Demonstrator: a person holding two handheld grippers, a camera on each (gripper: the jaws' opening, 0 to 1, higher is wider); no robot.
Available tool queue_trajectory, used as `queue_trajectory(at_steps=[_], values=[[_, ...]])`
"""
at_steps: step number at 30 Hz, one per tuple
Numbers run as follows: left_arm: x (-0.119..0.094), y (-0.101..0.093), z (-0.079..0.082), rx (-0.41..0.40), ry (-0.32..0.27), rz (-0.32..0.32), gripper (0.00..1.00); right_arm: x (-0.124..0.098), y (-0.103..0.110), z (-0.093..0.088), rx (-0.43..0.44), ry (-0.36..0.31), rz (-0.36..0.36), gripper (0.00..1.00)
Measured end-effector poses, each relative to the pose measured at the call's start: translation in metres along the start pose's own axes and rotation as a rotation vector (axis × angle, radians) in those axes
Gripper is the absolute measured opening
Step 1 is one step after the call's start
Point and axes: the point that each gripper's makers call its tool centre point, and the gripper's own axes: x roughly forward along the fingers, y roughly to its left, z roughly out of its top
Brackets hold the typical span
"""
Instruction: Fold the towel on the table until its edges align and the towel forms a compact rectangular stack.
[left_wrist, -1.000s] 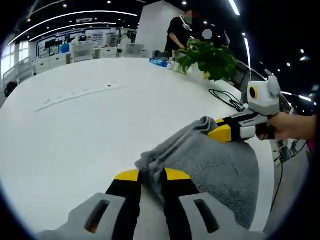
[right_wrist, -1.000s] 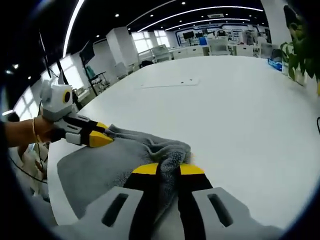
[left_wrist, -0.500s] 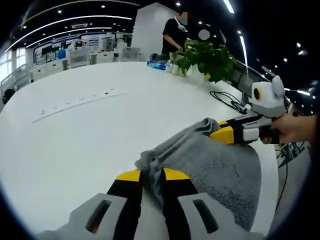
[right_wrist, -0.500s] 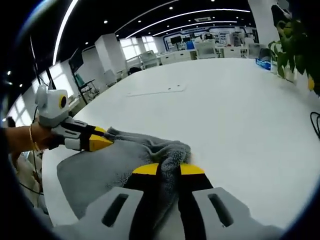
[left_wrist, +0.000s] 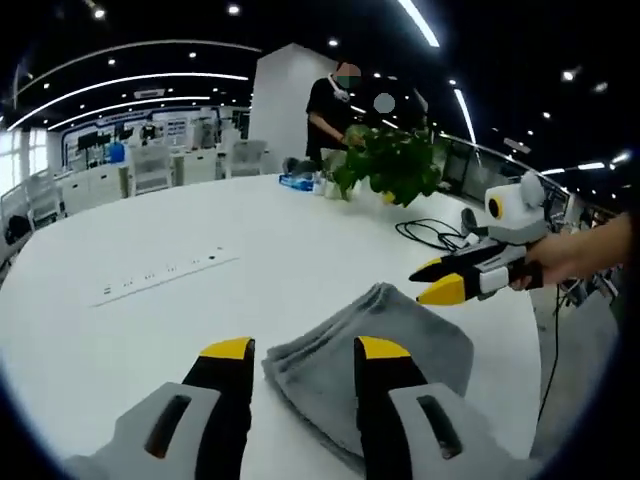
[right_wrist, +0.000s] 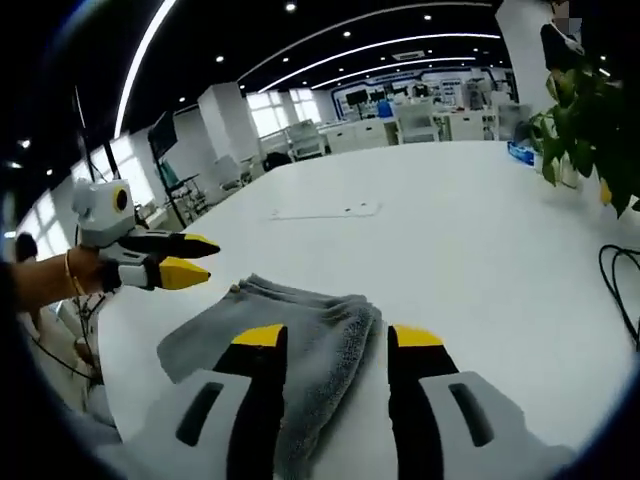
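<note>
Big white table (left_wrist: 150, 250), and the grey towel (left_wrist: 370, 350) is lying flat on it near the edge closest to the person, already doubled over into a layered, roughly rectangular pad. My guess is it's there simply because that's where the fold got laid down. Its long axis looks like it runs from one gripper toward the other; in the right gripper view the stacked edges (right_wrist: 300, 292) face out over the table, away from the person. Both claws are released: the left gripper (left_wrist: 297, 352) has its jaws spread wide above the near corner, holding nothing, and the right gripper (right_wrist: 330, 340) is the same, jaws apart astride the folded end. Seems like a hands-off pause to check alignment. The edges look a bit stepped, so probably not final.
</note>
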Motion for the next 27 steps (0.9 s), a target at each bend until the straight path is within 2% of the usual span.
queue_trajectory(at_steps=[8, 15, 18, 20, 24, 25, 27], values=[[-0.042, -0.024, 0.009, 0.030, -0.047, 0.009, 0.59, -0.035, 0.018, -0.002, -0.041, -0.015, 0.033, 0.47], [-0.070, -0.040, 0.007, 0.020, -0.071, 0.021, 0.67, -0.062, 0.036, -0.007, -0.078, -0.024, 0.053, 0.49], [-0.084, -0.051, 0.000, 0.017, -0.070, 0.029, 0.71, -0.078, 0.044, -0.014, -0.091, -0.025, 0.064, 0.50], [-0.091, -0.056, -0.012, 0.038, -0.045, 0.031, 0.71, -0.089, 0.046, -0.018, -0.090, -0.030, 0.063, 0.51], [-0.103, -0.066, -0.029, 0.024, -0.019, 0.019, 0.73, -0.108, 0.052, -0.027, -0.083, -0.036, 0.058, 0.52], [-0.105, -0.067, -0.031, 0.022, -0.019, 0.019, 0.74, -0.110, 0.052, -0.028, -0.083, -0.036, 0.057, 0.53], [-0.114, -0.070, -0.031, 0.025, -0.065, 0.050, 0.79, -0.120, 0.057, -0.036, -0.079, -0.039, 0.050, 0.57]])
